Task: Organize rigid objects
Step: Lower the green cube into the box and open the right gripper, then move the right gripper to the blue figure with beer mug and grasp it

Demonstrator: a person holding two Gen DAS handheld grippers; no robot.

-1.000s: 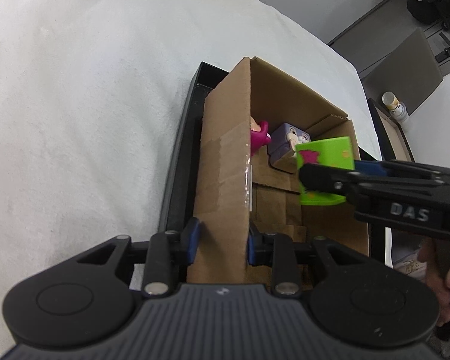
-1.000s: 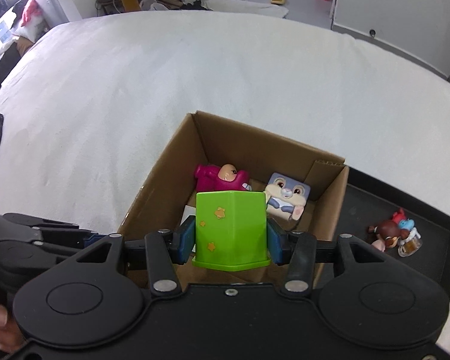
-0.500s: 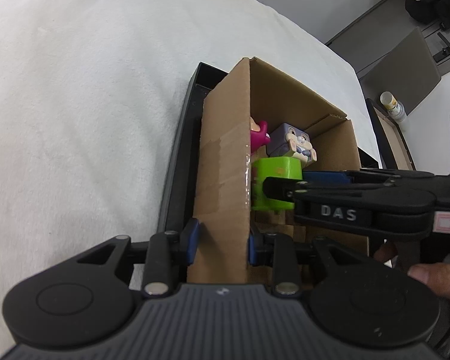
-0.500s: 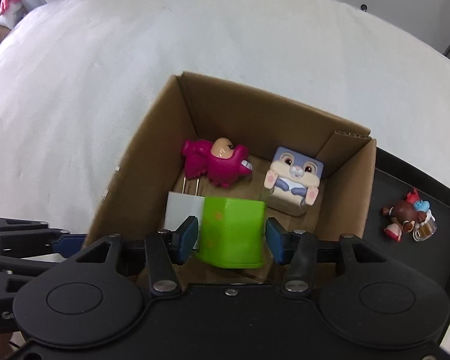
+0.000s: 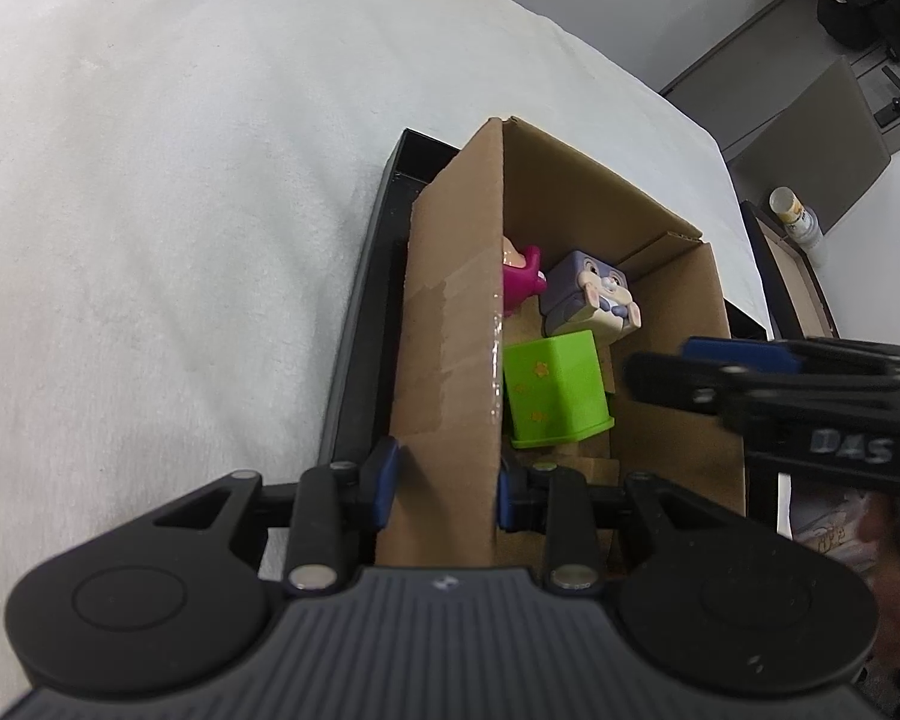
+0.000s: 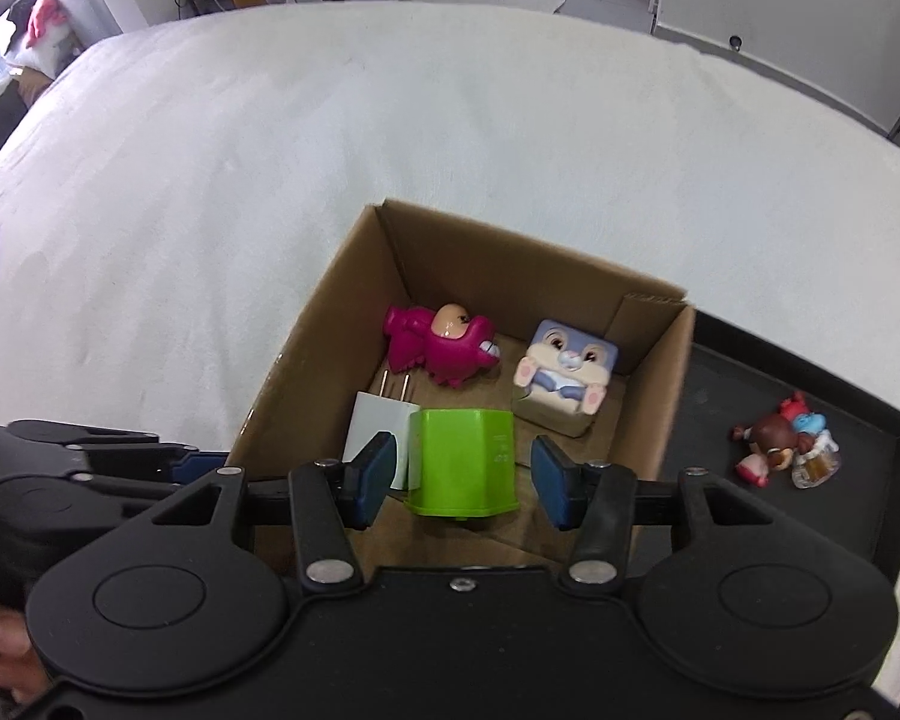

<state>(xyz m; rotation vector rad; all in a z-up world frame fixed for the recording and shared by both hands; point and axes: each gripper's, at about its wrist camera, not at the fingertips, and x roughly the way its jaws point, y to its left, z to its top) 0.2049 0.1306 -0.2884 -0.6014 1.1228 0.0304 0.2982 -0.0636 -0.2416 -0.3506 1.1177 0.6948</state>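
Note:
An open cardboard box (image 6: 660, 396) stands on a black tray (image 6: 810, 516). Inside lie a green cup (image 6: 462, 459), a pink toy (image 6: 444, 348), a bunny cube (image 6: 564, 378) and a white plug (image 6: 378, 426). My right gripper (image 6: 465, 477) hovers over the cup, open, with a gap at each pad. In the left wrist view it (image 5: 690, 363) hangs over the box's right side, above the green cup (image 5: 552, 390). My left gripper (image 5: 444, 489) is shut on the box's near left wall (image 5: 450, 324).
Small figurines (image 6: 786, 450) lie in a cluster on the tray, right of the box. A white cloth (image 6: 270, 150) covers the table around the tray. A bottle (image 5: 795, 216) stands beyond the table's far right edge.
The right gripper lowered the green cup into the box, let go of it and rose. The cup now rests on the box floor. The left gripper kept its hold on the wall.

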